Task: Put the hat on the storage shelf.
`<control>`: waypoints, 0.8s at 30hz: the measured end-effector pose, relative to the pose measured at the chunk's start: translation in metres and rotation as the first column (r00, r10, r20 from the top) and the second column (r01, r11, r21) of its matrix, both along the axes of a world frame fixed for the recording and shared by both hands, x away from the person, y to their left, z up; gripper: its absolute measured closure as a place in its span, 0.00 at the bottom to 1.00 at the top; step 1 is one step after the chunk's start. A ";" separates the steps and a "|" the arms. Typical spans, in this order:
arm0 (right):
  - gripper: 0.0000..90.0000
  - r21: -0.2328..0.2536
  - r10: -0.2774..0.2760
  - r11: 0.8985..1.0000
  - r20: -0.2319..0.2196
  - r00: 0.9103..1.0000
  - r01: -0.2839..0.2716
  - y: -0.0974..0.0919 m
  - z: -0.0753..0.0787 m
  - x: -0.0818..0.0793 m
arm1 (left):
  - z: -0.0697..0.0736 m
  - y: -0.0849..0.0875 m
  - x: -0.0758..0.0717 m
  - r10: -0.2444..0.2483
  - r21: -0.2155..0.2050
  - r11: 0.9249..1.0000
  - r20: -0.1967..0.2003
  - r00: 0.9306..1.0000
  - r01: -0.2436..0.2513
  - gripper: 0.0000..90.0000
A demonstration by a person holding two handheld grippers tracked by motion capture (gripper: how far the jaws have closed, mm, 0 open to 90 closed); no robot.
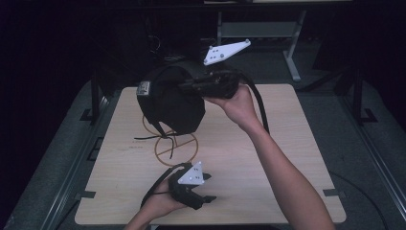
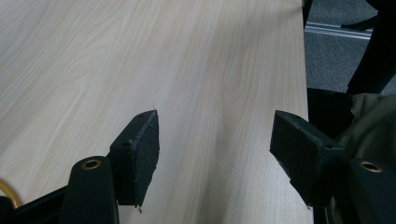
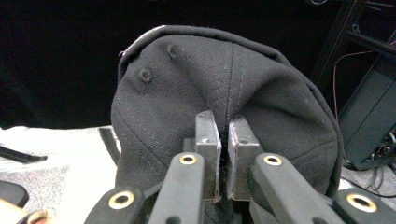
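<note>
Table [image 1: 287,158]: pale wood top, mostly bare; wide open room on the right half and along the near edge, with dark floor and frame rails beyond every edge.
Cap [image 1: 170,100]: black cloth cap held up in the air above the far-left part of the table, over the ring and clear of the wood; its strap ends dangle down toward the ring.
Right gripper [image 3: 224,140]: jaws pinched nearly together on a fold of the cap's cloth, carrying its whole weight from the right side.
Left gripper [image 2: 215,149]: jaws wide apart with nothing between them, low over the near edge of the table, pointing right across bare wood.
Ring [image 1: 184,153]: thin gold wire hoops lying flat, near-left of centre.
Step, as I judge it: moving or setting down the cap. Keep the pinch firm, since cloth can slip, and lower it straight.
Room: the right side is freest; keep the straps off the hoops.
</note>
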State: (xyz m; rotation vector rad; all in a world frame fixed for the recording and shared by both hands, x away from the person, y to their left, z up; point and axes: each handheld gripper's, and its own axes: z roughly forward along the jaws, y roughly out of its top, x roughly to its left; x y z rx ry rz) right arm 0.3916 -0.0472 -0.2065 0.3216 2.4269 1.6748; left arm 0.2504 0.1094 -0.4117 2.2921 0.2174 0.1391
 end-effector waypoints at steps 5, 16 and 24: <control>0.94 -0.002 -0.003 1.000 -0.015 1.000 0.003 0.015 -0.001 0.011 | 0.000 0.000 -0.001 0.001 -0.014 1.000 -0.005 1.000 -0.001 0.36; 0.94 -0.040 -0.024 0.999 -0.077 0.997 0.021 0.052 -0.004 0.033 | -0.001 -0.001 -0.002 -0.022 0.003 1.000 0.012 1.000 0.022 0.36; 0.93 -0.081 -0.071 0.995 -0.064 0.995 0.065 0.082 -0.016 0.035 | -0.001 -0.002 -0.003 -0.021 -0.002 1.000 0.007 1.000 0.021 0.36</control>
